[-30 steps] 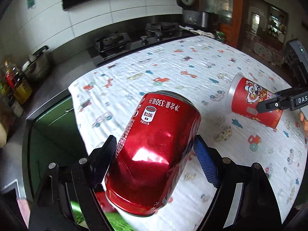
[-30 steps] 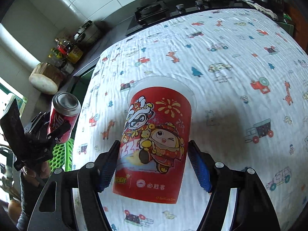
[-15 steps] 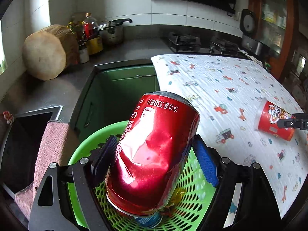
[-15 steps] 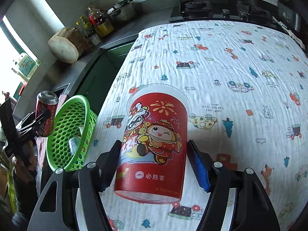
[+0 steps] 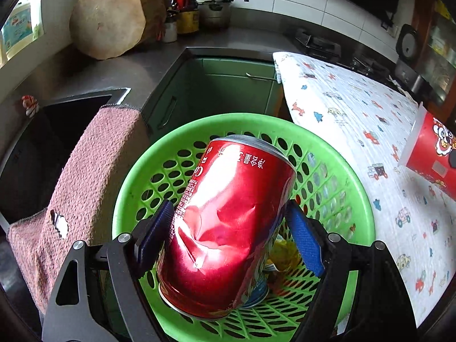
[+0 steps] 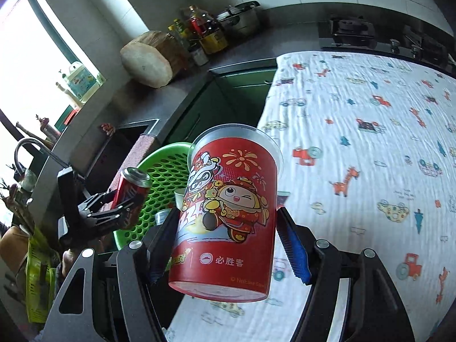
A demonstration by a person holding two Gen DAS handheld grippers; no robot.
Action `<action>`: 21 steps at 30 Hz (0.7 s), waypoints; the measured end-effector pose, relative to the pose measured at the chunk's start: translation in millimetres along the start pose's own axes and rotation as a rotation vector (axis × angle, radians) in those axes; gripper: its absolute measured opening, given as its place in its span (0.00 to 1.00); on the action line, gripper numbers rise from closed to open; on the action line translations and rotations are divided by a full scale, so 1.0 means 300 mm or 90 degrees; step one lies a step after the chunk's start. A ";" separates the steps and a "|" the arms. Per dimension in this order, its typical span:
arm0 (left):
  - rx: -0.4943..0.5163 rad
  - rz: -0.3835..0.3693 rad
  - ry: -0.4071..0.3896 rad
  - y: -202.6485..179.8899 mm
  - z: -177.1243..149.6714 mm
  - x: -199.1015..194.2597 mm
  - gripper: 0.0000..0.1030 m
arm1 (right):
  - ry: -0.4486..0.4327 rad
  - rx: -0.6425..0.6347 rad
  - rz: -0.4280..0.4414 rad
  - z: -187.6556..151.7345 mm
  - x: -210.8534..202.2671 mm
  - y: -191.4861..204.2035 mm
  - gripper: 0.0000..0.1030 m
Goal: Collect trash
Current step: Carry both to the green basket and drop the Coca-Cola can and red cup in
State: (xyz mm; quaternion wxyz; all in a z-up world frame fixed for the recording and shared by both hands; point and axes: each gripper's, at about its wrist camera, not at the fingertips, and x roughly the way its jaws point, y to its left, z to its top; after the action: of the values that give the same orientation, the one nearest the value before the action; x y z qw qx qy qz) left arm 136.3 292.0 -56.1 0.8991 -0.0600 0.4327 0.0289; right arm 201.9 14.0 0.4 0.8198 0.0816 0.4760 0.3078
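Wood chopping block (image 5: 108, 21) upper left on dark grey counter (image 5: 85, 71), round cut face toward camera. Just right of it, cluster of bottles (image 5: 182, 2), then steel pot (image 5: 216, 8) with black handle, against white tiled wall (image 5: 299, 2). Black sink (image 5: 37, 154) at left, pink towel (image 5: 94, 176) draped over its edge. Green cabinet doors (image 5: 228, 85) centre. Printed white tablecloth (image 5: 370, 142) with cars and trees on right. Gas hob (image 5: 319, 45) upper right, behind cloth. Right wrist view: curved tap (image 6: 28, 148) at left, jug (image 6: 79, 82) on bright windowsill.
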 end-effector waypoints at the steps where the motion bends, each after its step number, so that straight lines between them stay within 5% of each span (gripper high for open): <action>1: -0.008 -0.001 0.003 0.012 -0.007 0.000 0.77 | 0.002 -0.007 0.008 0.009 0.021 0.032 0.64; 11: -0.042 -0.006 -0.021 0.063 -0.047 -0.073 0.83 | 0.034 -0.022 0.078 0.050 0.234 0.235 0.64; 21: -0.041 0.076 -0.077 0.036 -0.096 -0.208 0.93 | 0.043 -0.005 0.122 0.011 0.359 0.256 0.74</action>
State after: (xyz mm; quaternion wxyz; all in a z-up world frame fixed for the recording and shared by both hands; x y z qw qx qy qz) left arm 74.0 298.8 -26.0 0.9180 -0.0611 0.3790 0.1001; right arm 210.3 138.5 -43.8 0.7704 0.1132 0.4922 0.3892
